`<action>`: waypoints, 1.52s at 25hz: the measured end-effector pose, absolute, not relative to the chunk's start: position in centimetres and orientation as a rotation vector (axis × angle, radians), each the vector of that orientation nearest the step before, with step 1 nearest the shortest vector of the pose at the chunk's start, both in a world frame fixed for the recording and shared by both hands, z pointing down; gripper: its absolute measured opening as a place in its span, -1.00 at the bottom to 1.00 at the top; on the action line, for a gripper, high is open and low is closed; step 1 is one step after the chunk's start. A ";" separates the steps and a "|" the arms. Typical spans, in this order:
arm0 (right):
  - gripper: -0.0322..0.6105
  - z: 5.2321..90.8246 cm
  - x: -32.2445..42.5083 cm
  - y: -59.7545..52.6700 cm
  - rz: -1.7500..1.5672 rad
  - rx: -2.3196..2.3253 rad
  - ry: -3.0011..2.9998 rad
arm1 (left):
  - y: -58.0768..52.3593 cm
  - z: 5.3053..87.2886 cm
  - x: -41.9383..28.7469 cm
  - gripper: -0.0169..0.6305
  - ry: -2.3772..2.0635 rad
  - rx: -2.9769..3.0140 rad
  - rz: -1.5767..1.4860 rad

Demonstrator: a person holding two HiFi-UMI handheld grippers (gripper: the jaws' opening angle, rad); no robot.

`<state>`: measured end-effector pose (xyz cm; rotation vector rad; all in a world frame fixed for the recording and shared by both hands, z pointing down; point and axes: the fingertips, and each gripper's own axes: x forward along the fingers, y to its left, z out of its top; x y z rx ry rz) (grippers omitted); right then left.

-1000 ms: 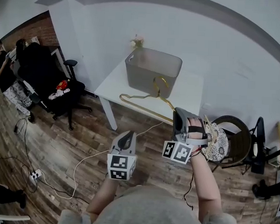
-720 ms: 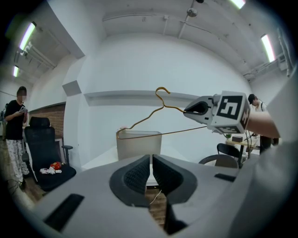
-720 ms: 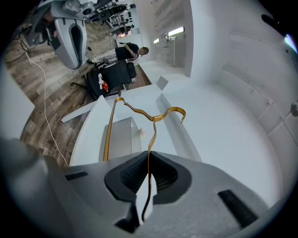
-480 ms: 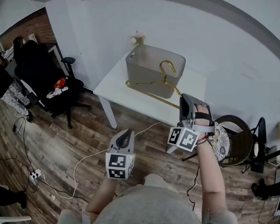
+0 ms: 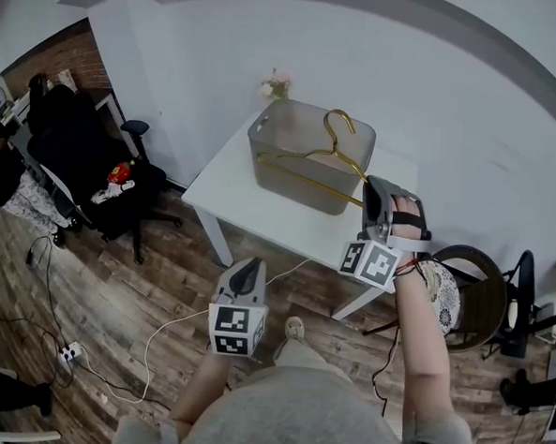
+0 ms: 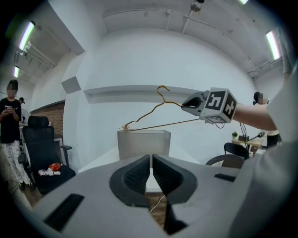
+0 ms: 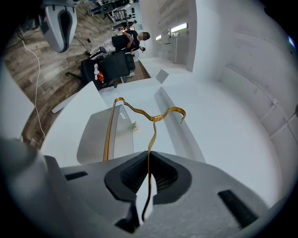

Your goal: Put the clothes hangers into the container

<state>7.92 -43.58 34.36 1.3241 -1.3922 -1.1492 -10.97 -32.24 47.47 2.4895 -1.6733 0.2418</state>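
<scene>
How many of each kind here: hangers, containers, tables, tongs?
gold clothes hanger: 1
grey container: 1
white table: 1
tongs: 2, left tongs and right tongs
Total: 5

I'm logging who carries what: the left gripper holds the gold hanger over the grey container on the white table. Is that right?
Not quite: it is the right gripper that holds the gold hanger over the grey container on the white table. The right gripper view shows the wire pinched between its jaws. The left gripper is shut and empty.
</scene>
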 end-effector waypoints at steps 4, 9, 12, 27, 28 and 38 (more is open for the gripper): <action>-0.85 34.0 8.4 -47.7 -1.160 1.317 -1.390 | -36.1 47.0 -10.5 -0.89 -1.691 2.487 0.233; -0.85 33.0 8.8 -52.0 -1.182 1.309 -1.389 | -39.8 46.2 -9.9 -0.89 -1.717 2.473 0.222; -0.85 32.9 8.9 -54.6 -1.188 1.299 -1.394 | -41.9 46.1 -9.9 -0.89 -1.734 2.458 0.220; -0.85 36.6 7.9 -62.7 -1.191 1.194 -1.456 | -48.8 46.9 -9.6 -0.89 -1.798 2.391 0.243; -0.85 36.9 7.9 -63.0 -1.190 1.187 -1.461 | -49.1 46.9 -9.6 -0.89 -1.800 2.388 0.247; -0.84 39.5 7.0 -64.2 -1.186 1.098 -1.489 | -50.5 47.5 -9.0 -0.89 -1.807 2.376 0.282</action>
